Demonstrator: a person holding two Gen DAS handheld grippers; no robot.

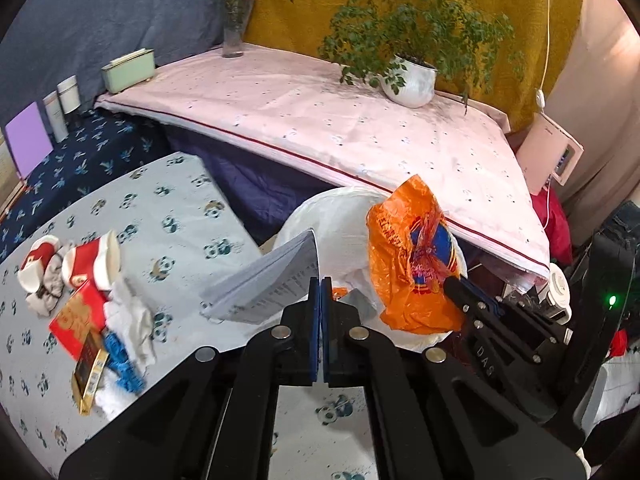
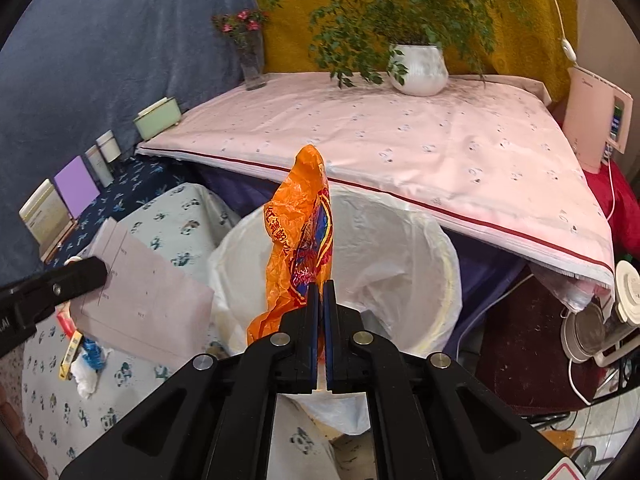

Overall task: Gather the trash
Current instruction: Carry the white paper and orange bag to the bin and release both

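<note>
Orange wrapper (image 2: 298, 236) pinched in our closed right gripper (image 2: 321, 284) over the bin (image 2: 420, 240); our closed left gripper (image 1: 321, 280) grips paper (image 1: 268, 280).

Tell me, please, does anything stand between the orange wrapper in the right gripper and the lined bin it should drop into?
Nothing visible does. The right gripper holds the orange wrapper right over the open mouth of the white-lined bin. The paper sheet in the left gripper sits off to the side.
</note>
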